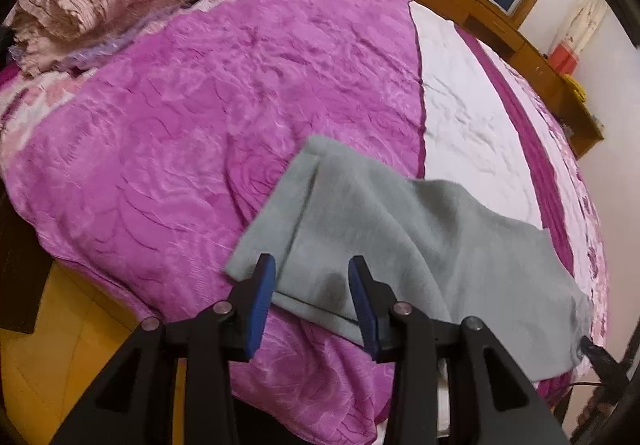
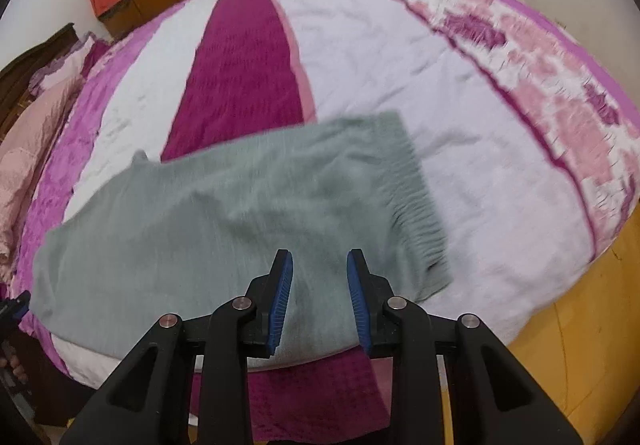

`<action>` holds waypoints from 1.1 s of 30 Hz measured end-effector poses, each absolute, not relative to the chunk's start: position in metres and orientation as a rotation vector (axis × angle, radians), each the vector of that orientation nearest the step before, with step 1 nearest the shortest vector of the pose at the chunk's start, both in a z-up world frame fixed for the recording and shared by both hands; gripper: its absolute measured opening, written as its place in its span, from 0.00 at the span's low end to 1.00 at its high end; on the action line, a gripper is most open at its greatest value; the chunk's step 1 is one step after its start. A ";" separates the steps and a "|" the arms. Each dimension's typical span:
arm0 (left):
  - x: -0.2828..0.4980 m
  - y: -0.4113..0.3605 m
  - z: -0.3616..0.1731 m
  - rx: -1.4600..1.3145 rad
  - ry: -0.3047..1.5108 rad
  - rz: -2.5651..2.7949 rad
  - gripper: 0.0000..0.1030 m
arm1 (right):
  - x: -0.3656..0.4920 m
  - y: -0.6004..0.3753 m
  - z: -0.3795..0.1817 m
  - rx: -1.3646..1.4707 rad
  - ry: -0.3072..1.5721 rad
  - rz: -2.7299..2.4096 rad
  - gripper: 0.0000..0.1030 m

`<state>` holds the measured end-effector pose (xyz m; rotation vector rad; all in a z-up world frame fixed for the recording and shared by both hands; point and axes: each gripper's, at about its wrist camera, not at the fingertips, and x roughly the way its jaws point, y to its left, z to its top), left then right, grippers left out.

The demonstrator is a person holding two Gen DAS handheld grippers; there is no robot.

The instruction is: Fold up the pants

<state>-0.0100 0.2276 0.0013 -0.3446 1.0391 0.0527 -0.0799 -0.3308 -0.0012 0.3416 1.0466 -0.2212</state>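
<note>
- Blue pads of the left hand-held gripper (image 1: pixel 312 299) sit wide apart at the bottom of the left wrist view, holding nothing, right over the leg-end edge of the grey pants (image 1: pixel 384 237).
- Pants lie flat on the bed (image 1: pixel 160 117), long way running from lower middle to lower right.
- Right hand-held gripper (image 2: pixel 320 295) is open too — it hangs over the waist end (image 2: pixel 420 205).
- Each hand is near its own end, so I think both could grab and fold.
</note>
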 end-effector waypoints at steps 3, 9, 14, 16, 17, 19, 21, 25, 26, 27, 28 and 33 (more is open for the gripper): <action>-0.010 0.223 -0.005 -0.318 1.046 0.051 0.38 | -0.078 -0.330 -0.019 0.339 1.077 -0.227 0.21; -0.007 0.217 -0.013 -0.271 1.054 0.064 0.34 | -0.078 -0.331 -0.031 0.351 1.073 -0.219 0.21; -0.007 0.213 -0.015 -0.260 1.058 0.054 0.05 | -0.078 -0.332 -0.032 0.356 1.062 -0.211 0.21; -0.007 0.212 -0.011 -0.248 1.047 0.047 0.05 | -0.079 -0.331 -0.033 0.354 1.059 -0.212 0.21; -0.007 0.212 -0.008 -0.236 1.035 0.046 0.05 | -0.079 -0.331 -0.033 0.355 1.060 -0.212 0.21; -0.008 0.216 0.001 -0.218 0.998 0.069 0.04 | -0.079 -0.331 -0.033 0.355 1.060 -0.213 0.21; -0.009 0.226 0.011 -0.204 0.964 0.103 0.04 | -0.080 -0.332 -0.033 0.354 1.061 -0.213 0.21; -0.009 0.244 0.007 -0.251 0.987 0.104 0.04 | -0.080 -0.331 -0.033 0.351 1.061 -0.216 0.21; -0.009 0.244 0.004 -0.251 0.997 0.107 0.05 | -0.079 -0.330 -0.033 0.348 1.061 -0.218 0.21; -0.010 0.244 -0.001 -0.246 1.012 0.114 0.05 | -0.079 -0.329 -0.033 0.343 1.062 -0.220 0.21; -0.010 0.243 -0.008 -0.238 1.032 0.121 0.05 | -0.079 -0.329 -0.033 0.340 1.063 -0.221 0.21; -0.007 0.242 -0.018 -0.220 1.049 0.133 0.08 | -0.076 -0.329 -0.033 0.333 1.063 -0.220 0.21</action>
